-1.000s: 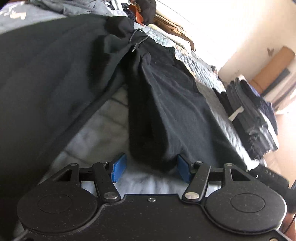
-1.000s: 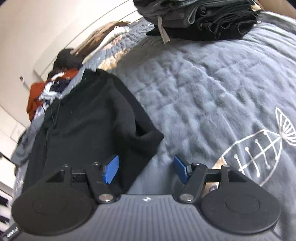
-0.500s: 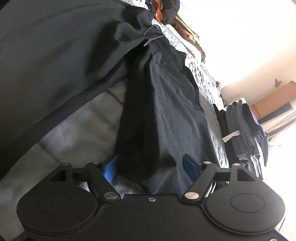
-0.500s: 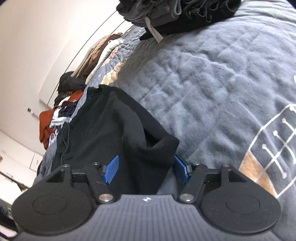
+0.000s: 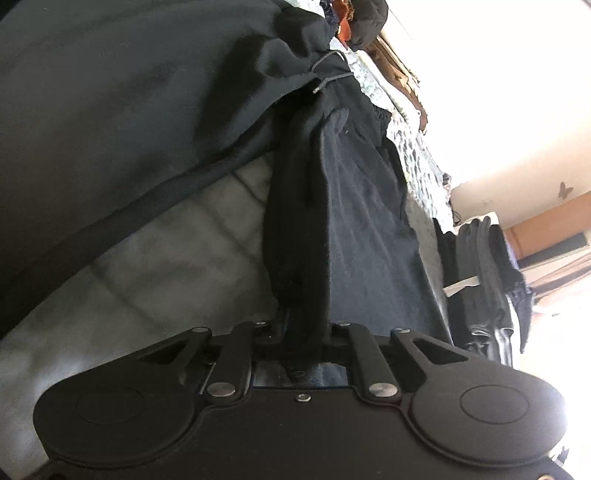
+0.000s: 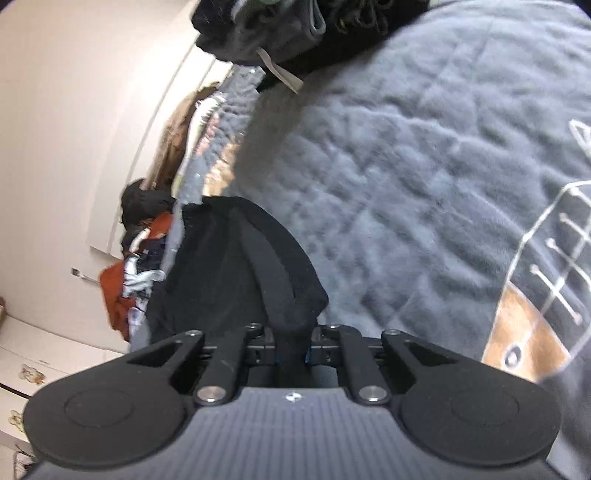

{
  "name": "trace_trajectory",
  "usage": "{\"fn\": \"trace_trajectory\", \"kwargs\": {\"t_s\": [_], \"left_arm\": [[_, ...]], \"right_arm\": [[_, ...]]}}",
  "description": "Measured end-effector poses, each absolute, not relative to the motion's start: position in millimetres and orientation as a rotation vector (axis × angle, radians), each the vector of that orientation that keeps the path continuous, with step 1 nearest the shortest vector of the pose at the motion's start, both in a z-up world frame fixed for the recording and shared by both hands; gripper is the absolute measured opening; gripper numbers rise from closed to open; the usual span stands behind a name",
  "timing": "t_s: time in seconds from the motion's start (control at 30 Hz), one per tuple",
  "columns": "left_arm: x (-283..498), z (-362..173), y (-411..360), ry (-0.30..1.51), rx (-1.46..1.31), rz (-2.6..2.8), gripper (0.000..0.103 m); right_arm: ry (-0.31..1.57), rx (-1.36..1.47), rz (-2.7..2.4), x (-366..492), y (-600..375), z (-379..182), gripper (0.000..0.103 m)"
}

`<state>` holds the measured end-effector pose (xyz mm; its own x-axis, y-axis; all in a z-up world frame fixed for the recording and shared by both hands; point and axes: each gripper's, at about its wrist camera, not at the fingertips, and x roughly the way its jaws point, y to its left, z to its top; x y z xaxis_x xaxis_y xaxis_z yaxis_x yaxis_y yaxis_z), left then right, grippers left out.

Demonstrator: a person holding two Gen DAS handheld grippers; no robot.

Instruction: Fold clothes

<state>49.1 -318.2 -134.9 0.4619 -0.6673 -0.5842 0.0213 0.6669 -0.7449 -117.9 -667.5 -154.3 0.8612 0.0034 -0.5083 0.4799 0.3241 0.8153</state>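
Pinching black garment folds, left gripper and right gripper closing; pads buried in cloth, edges hidden.

Folded stack runs off the top edge — quilt blurred.

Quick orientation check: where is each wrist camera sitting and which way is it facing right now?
Left wrist: behind the left gripper, angled down along the black garment pinched in its jaws; no hand visible.
Right wrist: behind the right gripper, angled down over the grey quilt, jaws pinching black fabric; no hand visible.
Shared: the black garment, the quilt and the folded stack.
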Motion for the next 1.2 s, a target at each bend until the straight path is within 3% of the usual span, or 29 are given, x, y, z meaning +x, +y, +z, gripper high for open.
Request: {"fn": "trace_trajectory", "kwargs": {"t_s": [0.9, 1.0, 1.1, 1.2], "left_arm": [[-157, -106, -225, 1.160, -0.677, -0.578, 0.010], [-175, -109, -222, 1.188, -0.653, -0.594, 0.010], [-176, -120, -224, 1.210, -0.603, -0.589, 0.013], [-167, -125, -219, 1.239, -0.544, -0.540, 0.026]], "right_arm": [[0.527, 1.212, -0.412, -364, -590, -109, 0.009], [0.573, 1.115, -0.443, -381, -580, -102, 0.009], [0.653, 0.958, -0.467, -382, -570, -100, 0.012], [0.727, 0.803, -0.495, -375, -559, -96, 0.013]]}}
